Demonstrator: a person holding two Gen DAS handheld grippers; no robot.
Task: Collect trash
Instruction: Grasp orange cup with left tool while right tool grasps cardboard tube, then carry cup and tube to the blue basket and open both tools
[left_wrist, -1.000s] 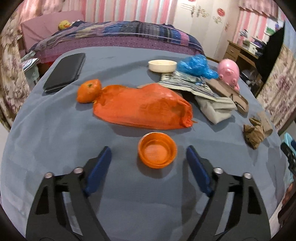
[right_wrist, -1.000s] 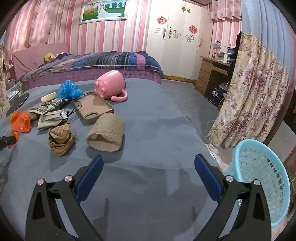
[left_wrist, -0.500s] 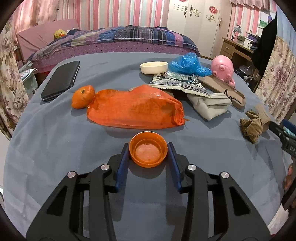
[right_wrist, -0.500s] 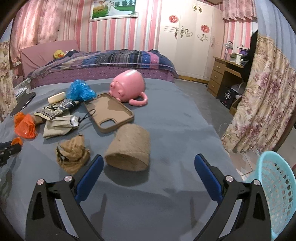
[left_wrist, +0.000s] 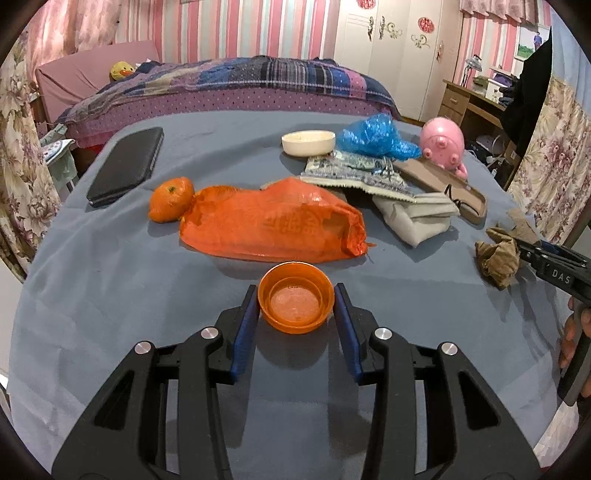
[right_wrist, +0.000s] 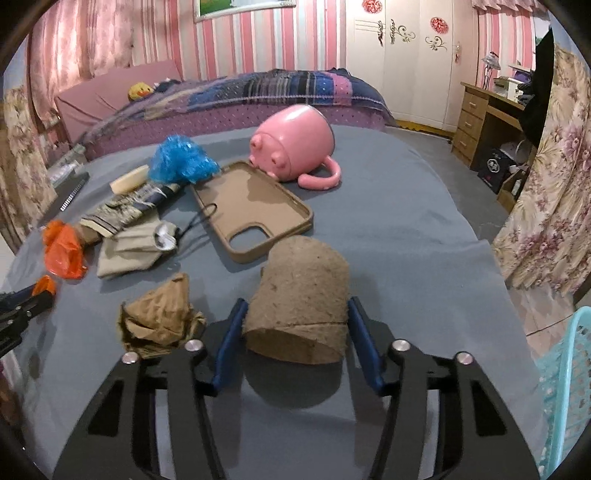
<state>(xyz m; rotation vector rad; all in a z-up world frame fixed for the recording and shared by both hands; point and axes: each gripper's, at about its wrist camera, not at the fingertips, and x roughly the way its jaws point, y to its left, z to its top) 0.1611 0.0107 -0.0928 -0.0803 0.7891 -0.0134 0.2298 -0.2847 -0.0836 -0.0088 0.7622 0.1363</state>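
On the blue-grey tablecloth (left_wrist: 110, 295), the left gripper (left_wrist: 296, 306) is clamped on a small orange plastic cap (left_wrist: 295, 301), its blue pads pressing the rim from either side. Directly behind the cap lies a crumpled orange plastic bag (left_wrist: 273, 225), with a mandarin (left_wrist: 170, 199) touching its left end. Farther left, well apart, sits a black wallet-like case (left_wrist: 127, 171). Behind the bag are a cream bowl (left_wrist: 308, 142), a bunched blue plastic bag (left_wrist: 373, 136), a patterned wrapper (left_wrist: 354, 173) overlapping a folded beige cloth (left_wrist: 413, 218), and a tan phone case (left_wrist: 439, 184) butting against a toppled pink pig mug (left_wrist: 443, 144).

At the table's right side, the right gripper (right_wrist: 295, 321) has just been closing around a brown cardboard tube (right_wrist: 301, 299) lying on its side with its open end toward the camera; the blue pads (right_wrist: 229, 332) sit against its flanks, so it looks gripped, though the left contact is partly hidden. Just beside the left finger, nearly touching it, is a crumpled brown paper wad (right_wrist: 159, 317), crowding that side. The phone case lies just behind the tube. A light blue plastic basket (right_wrist: 569, 387) stands off the table's right edge. A person's fingers (left_wrist: 574, 332) show at the right border of the left view.
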